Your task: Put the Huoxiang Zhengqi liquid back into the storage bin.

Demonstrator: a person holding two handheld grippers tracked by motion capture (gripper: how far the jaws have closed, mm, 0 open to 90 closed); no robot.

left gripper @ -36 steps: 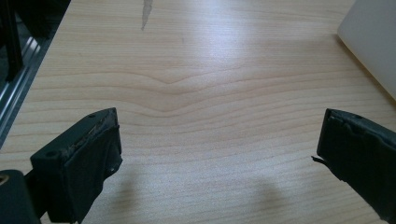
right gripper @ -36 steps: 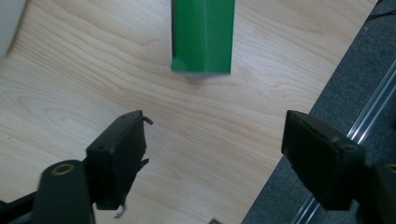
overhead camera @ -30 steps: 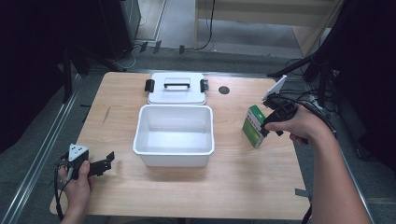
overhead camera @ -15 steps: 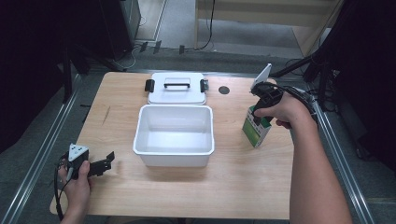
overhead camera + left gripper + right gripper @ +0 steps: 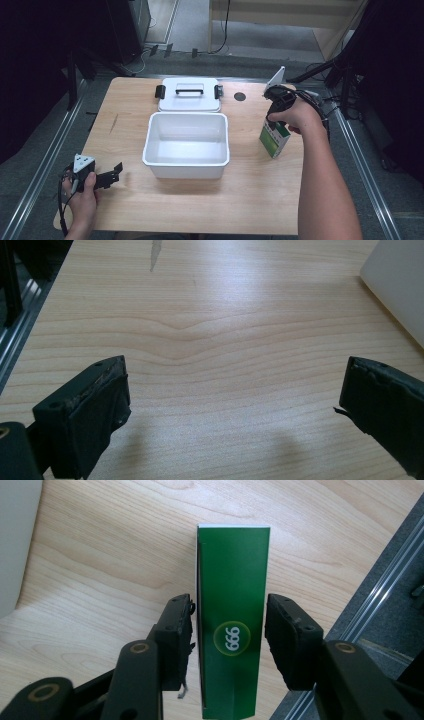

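A green carton [image 5: 275, 143] marked "666" stands upright on the wooden table [image 5: 250, 200], to the right of the white tub. My right gripper [image 5: 272, 124] comes down on it from above. Its jaws have just been closing, with the carton [image 5: 232, 555] between them. In the right gripper view, both pads of that gripper [image 5: 230, 605] press on the carton's narrow sides. My left gripper [image 5: 116, 174] rests near the front left corner, held by a hand. It [image 5: 235, 385] stands open over bare wood.
An open white plastic tub [image 5: 150, 150] sits mid-table, with its lid [image 5: 190, 95], which has a black handle and clips, lying just behind it. A small black disc [image 5: 240, 96] lies to the lid's right. Metal rails run along both table sides.
The right hand has moved left and a little down over the carton, and its jaws have narrowed onto the carton's sides. The left hand stayed put.
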